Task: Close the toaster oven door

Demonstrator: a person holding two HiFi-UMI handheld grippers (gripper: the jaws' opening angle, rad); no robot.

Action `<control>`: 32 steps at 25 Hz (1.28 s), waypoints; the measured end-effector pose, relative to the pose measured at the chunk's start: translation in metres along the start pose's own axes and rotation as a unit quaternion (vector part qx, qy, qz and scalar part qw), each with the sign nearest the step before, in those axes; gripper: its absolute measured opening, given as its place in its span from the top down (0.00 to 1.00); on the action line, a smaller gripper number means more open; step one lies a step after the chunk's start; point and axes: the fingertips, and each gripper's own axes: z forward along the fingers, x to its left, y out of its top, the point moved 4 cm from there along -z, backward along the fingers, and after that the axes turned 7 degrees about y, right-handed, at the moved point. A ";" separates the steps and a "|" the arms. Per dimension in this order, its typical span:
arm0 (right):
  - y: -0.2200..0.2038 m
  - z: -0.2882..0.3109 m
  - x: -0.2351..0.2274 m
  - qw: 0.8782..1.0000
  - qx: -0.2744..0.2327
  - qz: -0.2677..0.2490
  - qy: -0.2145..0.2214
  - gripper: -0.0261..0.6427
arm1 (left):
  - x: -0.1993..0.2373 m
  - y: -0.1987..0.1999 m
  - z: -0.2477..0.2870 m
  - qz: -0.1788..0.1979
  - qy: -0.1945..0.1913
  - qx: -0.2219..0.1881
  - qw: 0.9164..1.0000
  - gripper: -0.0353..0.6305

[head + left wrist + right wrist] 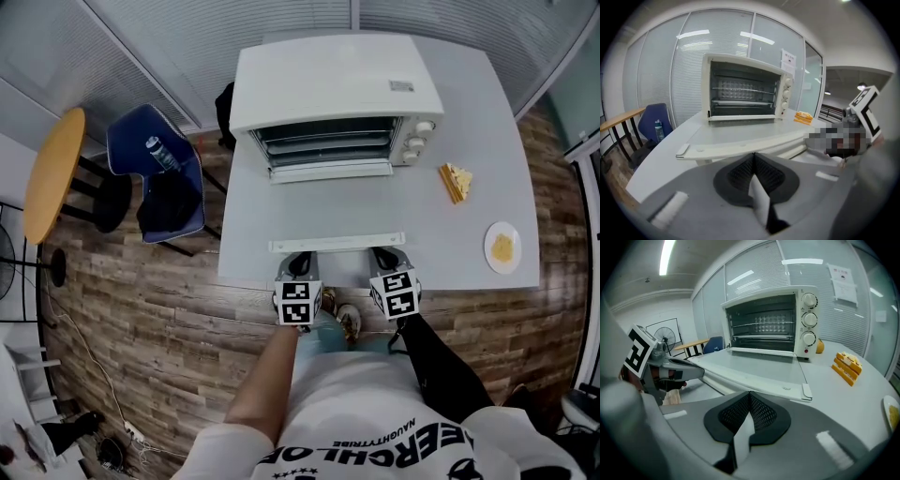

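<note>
A white toaster oven (334, 103) stands at the back of the grey table (469, 131), and its racks show through the open front. The oven door (337, 211) lies folded down flat toward me, with its handle bar (337, 244) at the near edge. My left gripper (298, 265) and right gripper (386, 258) sit side by side just on the near side of that bar, both shut on nothing. From the left gripper (753, 155), the handle bar (740, 147) runs just ahead of and slightly above the jaws. The right gripper (750, 393) faces the door's right end (806, 391).
A stack of yellow toast (456, 181) and a small plate of food (503, 247) lie on the table's right side. To the left of the table stand a blue chair (159, 178) holding a bottle and a round wooden table (52, 173). The table's front edge is under my grippers.
</note>
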 end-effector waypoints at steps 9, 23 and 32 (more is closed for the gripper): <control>0.014 -0.008 0.002 1.000 -0.025 -0.003 -0.006 0.96 | 0.004 0.014 -0.006 -0.003 0.012 -0.012 1.000 0.86; 0.077 -0.021 0.005 0.993 -0.113 -0.028 -0.012 0.96 | 0.009 0.078 -0.017 0.021 0.024 -0.091 0.995 0.86; 0.122 -0.033 0.004 0.983 -0.167 -0.071 -0.042 0.96 | 0.011 0.127 -0.030 0.026 0.027 -0.145 0.989 0.86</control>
